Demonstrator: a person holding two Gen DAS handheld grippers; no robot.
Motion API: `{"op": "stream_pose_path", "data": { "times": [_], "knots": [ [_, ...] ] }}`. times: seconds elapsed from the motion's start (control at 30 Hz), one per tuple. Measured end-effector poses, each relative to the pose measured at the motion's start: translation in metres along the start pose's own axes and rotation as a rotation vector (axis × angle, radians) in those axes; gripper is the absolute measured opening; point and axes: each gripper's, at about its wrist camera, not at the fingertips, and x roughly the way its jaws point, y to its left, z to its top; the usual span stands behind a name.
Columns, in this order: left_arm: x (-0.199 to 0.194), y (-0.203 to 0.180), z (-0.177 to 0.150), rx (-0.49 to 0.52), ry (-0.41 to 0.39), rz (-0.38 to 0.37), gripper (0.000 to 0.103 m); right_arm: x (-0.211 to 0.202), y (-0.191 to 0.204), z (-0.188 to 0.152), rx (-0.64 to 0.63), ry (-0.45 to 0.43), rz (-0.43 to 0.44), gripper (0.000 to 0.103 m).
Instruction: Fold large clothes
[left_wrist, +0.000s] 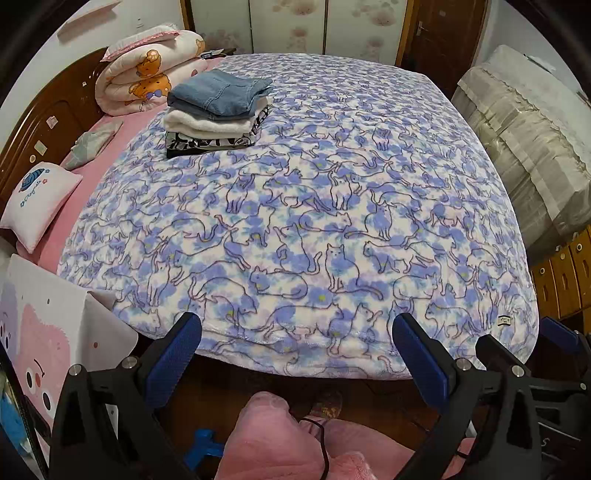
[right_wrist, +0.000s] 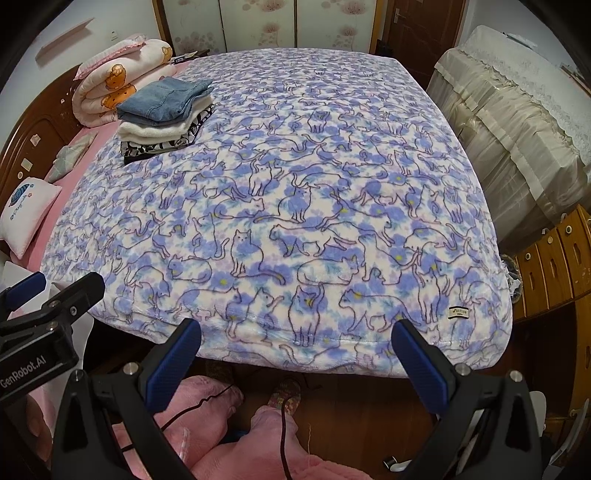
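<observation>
A wide bed fills both views, spread with a fleecy white blanket printed with blue flowers and outlined cats (left_wrist: 314, 206), its near edge hanging over the bed's front just beyond the fingers. On the far left part of this blanket sits a neat stack of folded clothes (left_wrist: 218, 110) — a blue denim garment (left_wrist: 221, 94) on top, a fluffy white garment (left_wrist: 214, 123) under it, and a black-and-white patterned garment (left_wrist: 210, 144) at the bottom. The left gripper (left_wrist: 295, 354) hovers short of the blanket's near edge with its blue-padded fingers (left_wrist: 173, 358) spread wide and nothing between them; the right gripper (right_wrist: 295, 354) is held the same way just beside it, fingers wide apart and empty, apart from the cloth. Beyond the stack, against the dark wooden headboard (left_wrist: 55, 122) on the left, lies a rolled pink-and-white quilt with orange bear prints (left_wrist: 147, 74), and a small white cushion with a blue embroidered design (left_wrist: 37, 203) rests on the pink sheet (left_wrist: 107, 147) nearer along the left side. To the right of the bed stands a bulky piece of furniture under a beige lace-edged cover (left_wrist: 524, 147). Below the grippers the person's fuzzy pink clothing (left_wrist: 280, 443) and a thin dark cable show above the wooden floor.
</observation>
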Motion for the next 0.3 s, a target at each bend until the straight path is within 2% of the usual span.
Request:
{"op": "stream_pose_path", "data": {
  "times": [0.3],
  "knots": [
    [0.0009,-0.0019,0.0006,-0.001,0.003,0.001,0.102,0.0012,-0.0001,-0.0009,0.004,0.009,-0.002,0.103]
  ]
}}
